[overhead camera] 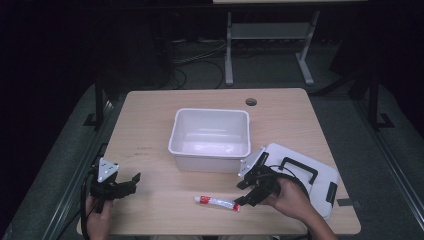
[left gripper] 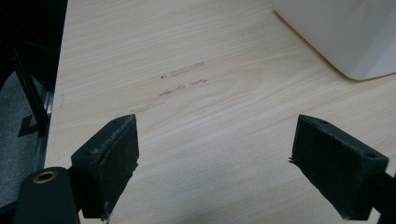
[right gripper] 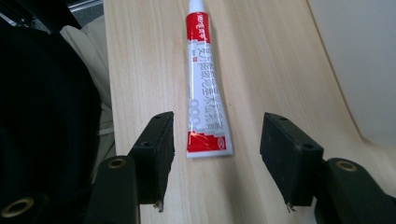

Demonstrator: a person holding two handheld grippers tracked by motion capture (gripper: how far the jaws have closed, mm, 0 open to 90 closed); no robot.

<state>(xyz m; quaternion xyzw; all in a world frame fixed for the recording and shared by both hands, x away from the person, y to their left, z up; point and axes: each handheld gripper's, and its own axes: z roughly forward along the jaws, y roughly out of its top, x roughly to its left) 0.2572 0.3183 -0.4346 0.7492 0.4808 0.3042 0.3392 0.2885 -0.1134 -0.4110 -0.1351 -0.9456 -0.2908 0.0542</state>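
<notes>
At the near edge of the table [overhead camera: 150, 210], the left gripper [overhead camera: 131, 183] is held at about 8 o'clock from the table's centre, low over the wood. Its fingers [left gripper: 109, 168] are spread wide with nothing between them; bare table surface is seen in the gap. A few faint scuff marks [left gripper: 180, 84] are noted on the wood ahead of it. Open room is left between this gripper and the white tub [overhead camera: 210, 137], whose rounded corner is seen at 1 o'clock in the left gripper view.

At about 5 o'clock from centre, the right gripper [overhead camera: 245, 195] is held over the near strip of the table. Its fingers [right gripper: 156, 149] are parted and grip nothing. The red-and-white tube [overhead camera: 217, 202] lies flat on the table, close to the near edge, with its crimped end [right gripper: 209, 145] between the fingers but touching neither. The tube's cap end points away, toward 12 o'clock in the right gripper view. The table's edge runs just beside the tube there.

A white lid with black handles [overhead camera: 320, 177] is recorded at 4 o'clock, partly under the right hand [overhead camera: 292, 197], its far corner overhanging the table's right edge.

The tub stands at centre, open and empty, well apart from the tube. A cable hole [overhead camera: 251, 102] is noted near the far edge.
</notes>
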